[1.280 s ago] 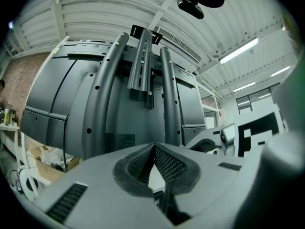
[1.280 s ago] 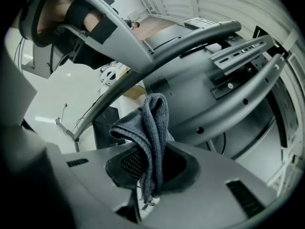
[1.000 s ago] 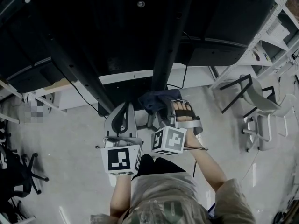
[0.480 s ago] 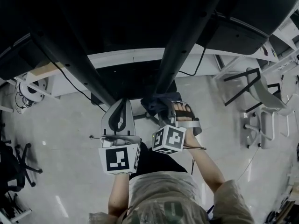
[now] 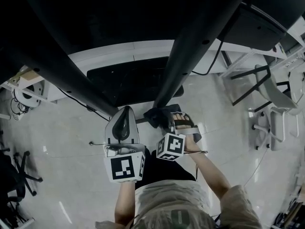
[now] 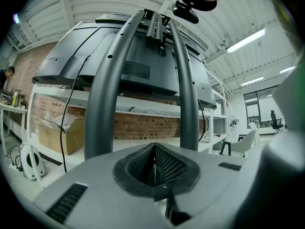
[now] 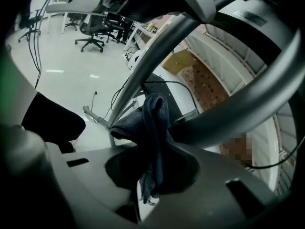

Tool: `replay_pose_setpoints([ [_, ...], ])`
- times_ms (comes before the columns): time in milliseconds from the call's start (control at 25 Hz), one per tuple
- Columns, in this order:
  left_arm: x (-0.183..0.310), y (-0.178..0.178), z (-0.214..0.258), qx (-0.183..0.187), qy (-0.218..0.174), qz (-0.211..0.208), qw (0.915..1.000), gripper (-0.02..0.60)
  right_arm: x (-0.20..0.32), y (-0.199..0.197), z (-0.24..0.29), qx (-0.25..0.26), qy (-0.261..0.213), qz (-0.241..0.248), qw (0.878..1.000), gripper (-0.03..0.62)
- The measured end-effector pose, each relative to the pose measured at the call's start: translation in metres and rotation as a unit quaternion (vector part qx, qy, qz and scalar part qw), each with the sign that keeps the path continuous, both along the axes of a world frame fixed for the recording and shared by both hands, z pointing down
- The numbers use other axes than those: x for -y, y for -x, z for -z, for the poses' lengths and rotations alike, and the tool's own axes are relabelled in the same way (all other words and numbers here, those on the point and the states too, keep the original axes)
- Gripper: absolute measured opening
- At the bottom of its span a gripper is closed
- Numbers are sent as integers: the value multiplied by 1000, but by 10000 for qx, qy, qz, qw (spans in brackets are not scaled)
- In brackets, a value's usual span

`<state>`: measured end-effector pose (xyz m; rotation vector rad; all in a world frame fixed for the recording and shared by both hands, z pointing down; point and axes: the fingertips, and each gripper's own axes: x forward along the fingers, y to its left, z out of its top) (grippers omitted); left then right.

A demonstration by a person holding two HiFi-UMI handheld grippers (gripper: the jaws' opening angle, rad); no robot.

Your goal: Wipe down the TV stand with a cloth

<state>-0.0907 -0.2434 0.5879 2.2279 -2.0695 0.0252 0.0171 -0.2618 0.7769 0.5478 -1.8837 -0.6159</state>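
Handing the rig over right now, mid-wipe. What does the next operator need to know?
Left hand-held gripper: shut, empty, idle near the stand.
Right hand-held gripper: shut on the dark blue cloth, which appears to rest against the low end of one TV stand leg.
Done: no telling how much is already wiped.
Left: wipe up this leg, then the rest of the stand.

The pale, glossy floor [image 5: 62, 171] carries the TV stand [image 5: 190, 46]. Its flat black base [image 5: 128, 82] lies on the floor, and two dark tubes slant up from there. A white chair [image 5: 275, 130] stands at the right and a black office chair [image 5: 19, 178] at the left edge.
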Motion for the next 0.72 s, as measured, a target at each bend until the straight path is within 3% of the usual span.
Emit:
replay_pose_setpoints([
  [280,6,4,-17,0,31,73,10000,14,-1,-2,-35,-46,185,29,9998,57],
  [480,8,7,8,12,-37,120,9999,14,-1,0,-25,-17,392,-100,9992,57],
  [600,3,11,40,65,-6,176,9998,14,-8,0,8,125,429,-259,9987,57],
  [720,-13,12,88,141,-21,318,9994,14,-20,0,74,906,651,-722,9911,57],
])
